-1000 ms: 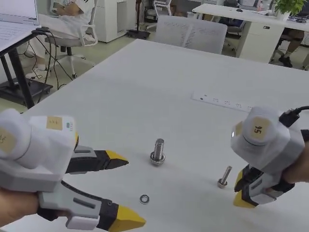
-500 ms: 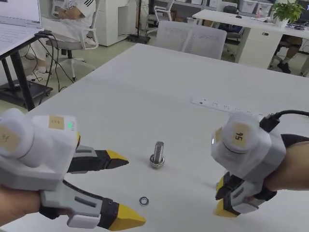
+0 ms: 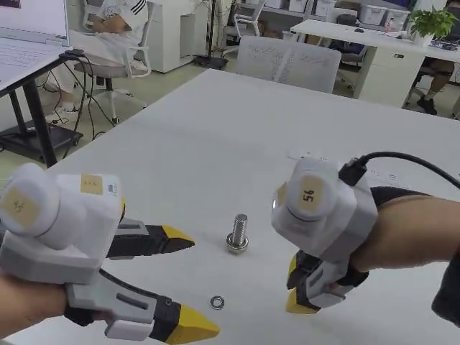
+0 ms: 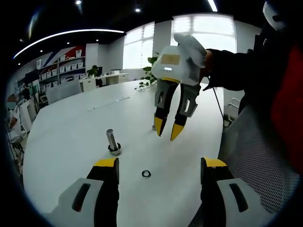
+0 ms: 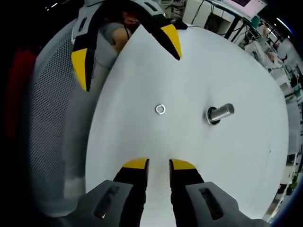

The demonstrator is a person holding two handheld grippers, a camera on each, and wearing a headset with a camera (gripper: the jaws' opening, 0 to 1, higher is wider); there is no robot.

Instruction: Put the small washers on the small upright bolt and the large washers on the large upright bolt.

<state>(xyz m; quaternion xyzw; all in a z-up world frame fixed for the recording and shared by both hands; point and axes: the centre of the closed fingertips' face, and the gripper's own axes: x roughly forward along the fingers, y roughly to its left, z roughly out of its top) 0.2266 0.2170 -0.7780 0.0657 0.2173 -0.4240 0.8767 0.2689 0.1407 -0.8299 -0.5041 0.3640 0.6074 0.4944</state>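
A wide white table (image 3: 215, 129) fills the workspace, with one large upright bolt (image 3: 238, 233) standing on it. Every place below is given from that bolt.

Your left gripper (image 3: 194, 286) sits to the left of the bolt and nearer to you. Its yellow-tipped jaws are spread wide and hold nothing. Your right gripper (image 3: 293, 287) hangs just to the right of the bolt, tips pointing down at the table. Its jaws are parted only a narrow gap, and nothing is between them.

The bolt is threaded steel, with a wider ring at its foot. Whether that ring is the bolt's head or a washer already seated cannot be told.

One small washer (image 3: 217, 302) lies flat on the table, in front of the bolt on your side and slightly left, between the left gripper's jaws and apart from them. It sits loose on the bare surface, not in any tray or dish.

The washer is likely light, thin, hard and slippery. Lying flat, it gives the jaws little to catch. Pinching it across its outer edge with the tips low looks best. It may skid or flip away if squeezed off-centre.
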